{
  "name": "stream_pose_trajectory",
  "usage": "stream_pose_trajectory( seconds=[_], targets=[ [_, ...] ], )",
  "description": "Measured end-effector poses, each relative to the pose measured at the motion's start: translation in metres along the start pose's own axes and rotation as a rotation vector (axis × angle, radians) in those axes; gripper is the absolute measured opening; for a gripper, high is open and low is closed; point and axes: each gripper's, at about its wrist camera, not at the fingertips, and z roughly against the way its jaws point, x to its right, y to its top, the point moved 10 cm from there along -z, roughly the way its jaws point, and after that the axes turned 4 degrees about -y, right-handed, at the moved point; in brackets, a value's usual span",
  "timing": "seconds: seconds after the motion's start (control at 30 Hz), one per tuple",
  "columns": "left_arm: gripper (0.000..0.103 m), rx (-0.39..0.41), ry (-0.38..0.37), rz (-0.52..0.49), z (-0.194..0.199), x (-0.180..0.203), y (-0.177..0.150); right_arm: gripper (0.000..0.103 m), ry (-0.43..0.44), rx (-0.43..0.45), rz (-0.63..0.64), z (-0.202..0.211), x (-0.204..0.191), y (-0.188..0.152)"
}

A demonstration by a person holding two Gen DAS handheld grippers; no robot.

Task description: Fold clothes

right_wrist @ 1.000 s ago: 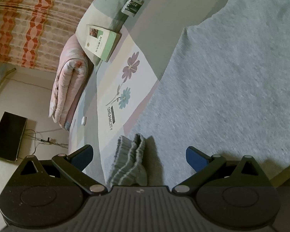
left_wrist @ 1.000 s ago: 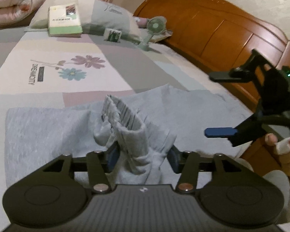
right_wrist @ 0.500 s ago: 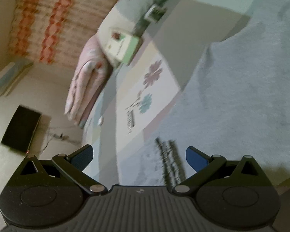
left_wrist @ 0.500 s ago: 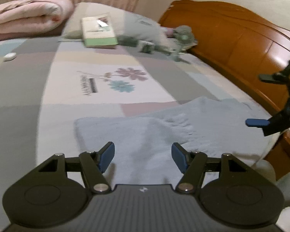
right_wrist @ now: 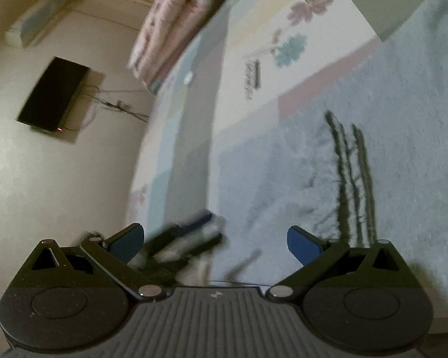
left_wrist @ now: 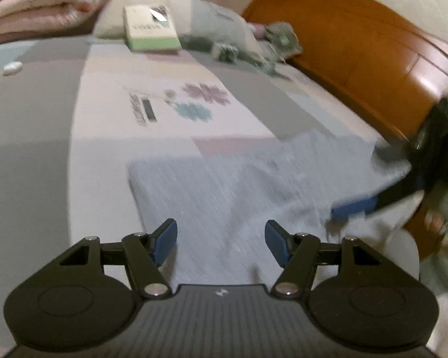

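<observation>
Patchwork bed (left_wrist: 38, 137) w/ wooden headboard fills the left wrist view; grey garment (left_wrist: 230, 185) lies flat at centre frame. Left gripper (left_wrist: 221, 240) jaws have just been opening, nothing between them, cloth just beyond the tips.

Right wrist view: right gripper (right_wrist: 215, 240) jaws wide, empty, garment at centre right. Prob. light, soft, floppy; take an edge or corner.

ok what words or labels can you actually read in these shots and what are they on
None can be read for sure.
Bedsheet: a dark line of print beside the flowers, too blurred to read.
Book on the pillow: cover print, too blurred.
Small packet near the pillow: markings too blurred.
Left gripper: a small white logo on its body, a mark and no letters.
</observation>
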Motion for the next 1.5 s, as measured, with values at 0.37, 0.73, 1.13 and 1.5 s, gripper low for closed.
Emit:
stream_pose_trajectory(
  seconds=[0.37, 0.73, 1.13, 1.5],
  targets=[
    [0.07, -0.12, 0.158, -0.357, 0.042, 0.008, -0.065, 0.103, 0.027, -0.008, -0.084, -0.008, 0.019, -0.01],
    [0.073, -0.096, 0.247, -0.6, 0.026, 0.03, -0.076, 0.103, 0.023, 0.006, -0.101, -0.006, 0.023, -0.007],
    [0.075, -0.099, 0.35, -0.738, 0.023, 0.019, -0.076, 0.103, 0.018, 0.006, -0.094, -0.008, 0.022, -0.007],
    [0.075, -0.125, 0.279, -0.671, 0.04, 0.012, -0.072, 0.103, 0.017, 0.007, -0.092, -0.007, 0.02, -0.008]
  ],
)
